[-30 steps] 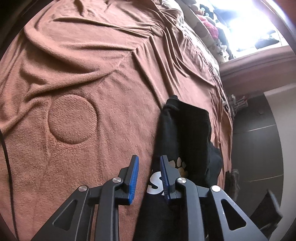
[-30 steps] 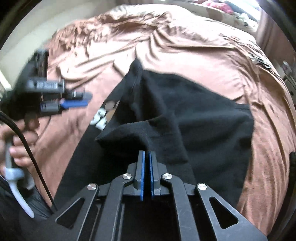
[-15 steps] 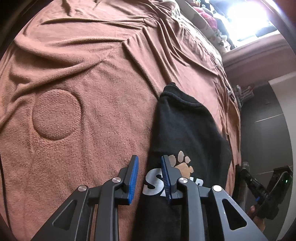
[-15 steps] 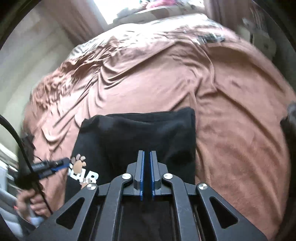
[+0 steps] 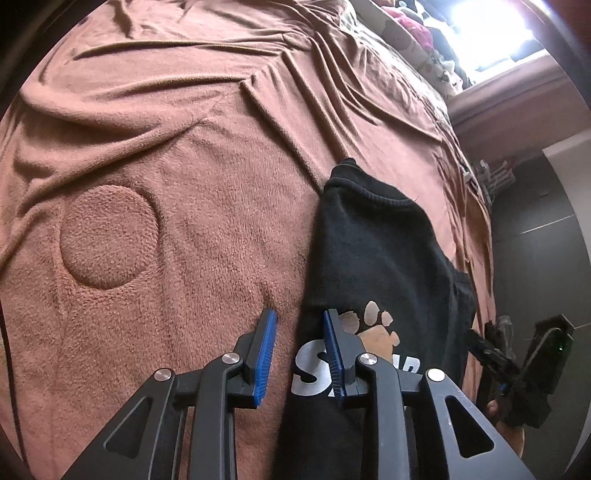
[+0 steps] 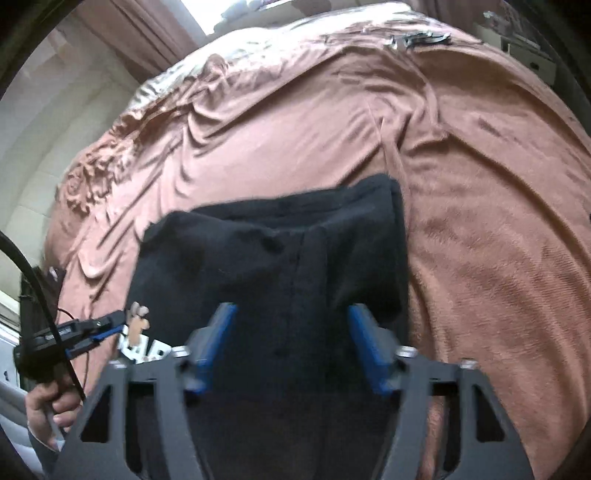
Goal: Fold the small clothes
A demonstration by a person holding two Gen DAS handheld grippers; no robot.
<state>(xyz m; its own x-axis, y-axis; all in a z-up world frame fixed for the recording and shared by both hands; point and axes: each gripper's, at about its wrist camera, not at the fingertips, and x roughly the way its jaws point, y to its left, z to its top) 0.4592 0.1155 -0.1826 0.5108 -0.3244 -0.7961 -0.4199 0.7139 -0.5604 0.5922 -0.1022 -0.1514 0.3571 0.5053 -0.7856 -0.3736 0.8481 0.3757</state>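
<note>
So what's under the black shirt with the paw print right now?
The black shirt lies folded on a brown fleece blanket, which shows all round it. What lies beneath the blanket, and the shirt's folded-under layers, are covered.

A rumpled brown blanket [image 5: 192, 192] covers the bed, a round patch [image 5: 109, 236] pressed into it; bright window [image 5: 491, 29] beyond.

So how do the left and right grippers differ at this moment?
The left gripper straddles the black shirt's printed edge over the brown blanket; the right gripper is wholly over plain black cloth. The right's jaws have just been opening and stand wider. Both grip nothing.
</note>
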